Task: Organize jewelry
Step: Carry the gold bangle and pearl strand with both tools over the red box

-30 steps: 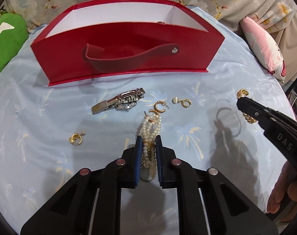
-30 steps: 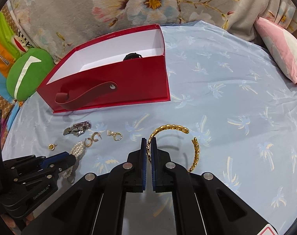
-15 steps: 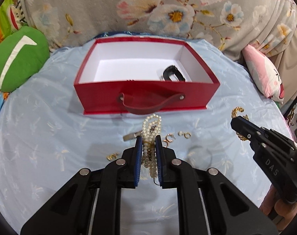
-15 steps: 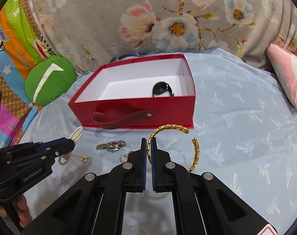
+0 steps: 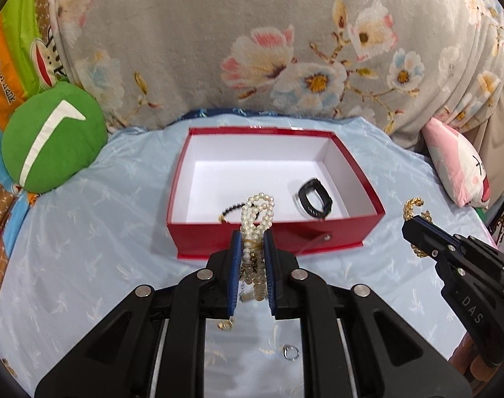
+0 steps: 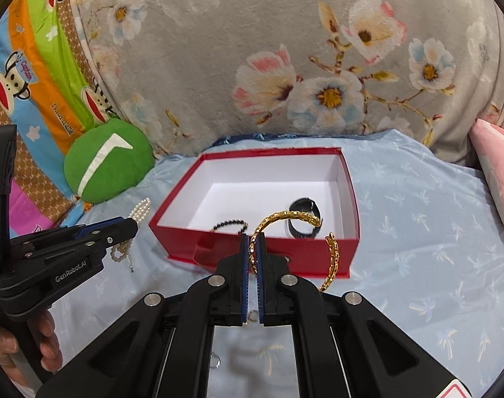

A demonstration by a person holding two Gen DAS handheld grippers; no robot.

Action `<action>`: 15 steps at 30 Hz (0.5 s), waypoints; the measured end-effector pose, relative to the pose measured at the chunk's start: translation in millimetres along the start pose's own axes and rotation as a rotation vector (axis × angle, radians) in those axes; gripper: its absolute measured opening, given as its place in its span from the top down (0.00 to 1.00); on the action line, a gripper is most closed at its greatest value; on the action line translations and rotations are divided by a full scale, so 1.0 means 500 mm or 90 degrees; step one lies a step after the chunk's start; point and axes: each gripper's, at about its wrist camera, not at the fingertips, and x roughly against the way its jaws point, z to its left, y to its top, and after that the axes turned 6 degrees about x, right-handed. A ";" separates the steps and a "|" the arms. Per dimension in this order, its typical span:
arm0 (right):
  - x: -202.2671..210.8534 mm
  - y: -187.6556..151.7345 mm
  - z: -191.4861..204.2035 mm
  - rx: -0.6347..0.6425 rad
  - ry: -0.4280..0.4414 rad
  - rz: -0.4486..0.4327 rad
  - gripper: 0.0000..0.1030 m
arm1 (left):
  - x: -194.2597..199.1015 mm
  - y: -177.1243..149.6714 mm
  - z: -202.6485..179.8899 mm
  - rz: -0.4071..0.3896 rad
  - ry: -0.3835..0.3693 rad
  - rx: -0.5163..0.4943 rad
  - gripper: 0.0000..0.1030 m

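Two pieces of jewelry are in the air at once, both short of the red box (image 5: 275, 242). The left gripper (image 5: 252, 242) is clamped on a bunched pearl bracelet (image 5: 256, 209), whose loops stand up above the pads while more strands hang down between the jaws. The right gripper (image 6: 252, 248) is pressed tight on one end of a gold open bangle (image 6: 285, 217), which arcs out to the right with its free end unsupported.

Inside the box lie a black watch-like band (image 5: 315, 199) and a dark beaded bracelet (image 5: 232, 210); small earrings and a ring (image 5: 291, 353) remain on the blue cloth (image 5: 86, 248) below the grippers.

The likely risks, as I judge them:
- The bangle is held by a thin edge, so a tilt could let it pivot or slip out before it clears the front wall.
- The dangling pearl strands could snag on the box rim or its strap handle.
- Releasing the pearls carelessly could tangle them with the beaded bracelet.
- With both grippers heading for one opening, they could bump.
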 end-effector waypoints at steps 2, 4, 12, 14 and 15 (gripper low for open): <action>-0.005 0.017 0.001 0.007 -0.004 -0.009 0.97 | -0.001 0.019 0.003 -0.012 0.002 0.001 0.88; -0.012 0.036 0.001 0.012 -0.007 -0.018 0.97 | -0.005 0.037 0.004 -0.020 0.007 0.001 0.88; -0.064 0.112 -0.011 0.027 -0.012 -0.038 0.97 | -0.056 0.116 0.010 -0.047 0.027 -0.002 0.88; -0.082 0.129 -0.013 0.026 -0.007 -0.038 0.97 | -0.073 0.133 0.013 -0.050 0.031 0.000 0.88; -0.095 0.139 -0.017 0.023 -0.004 -0.037 0.97 | -0.083 0.142 0.014 -0.051 0.033 0.002 0.88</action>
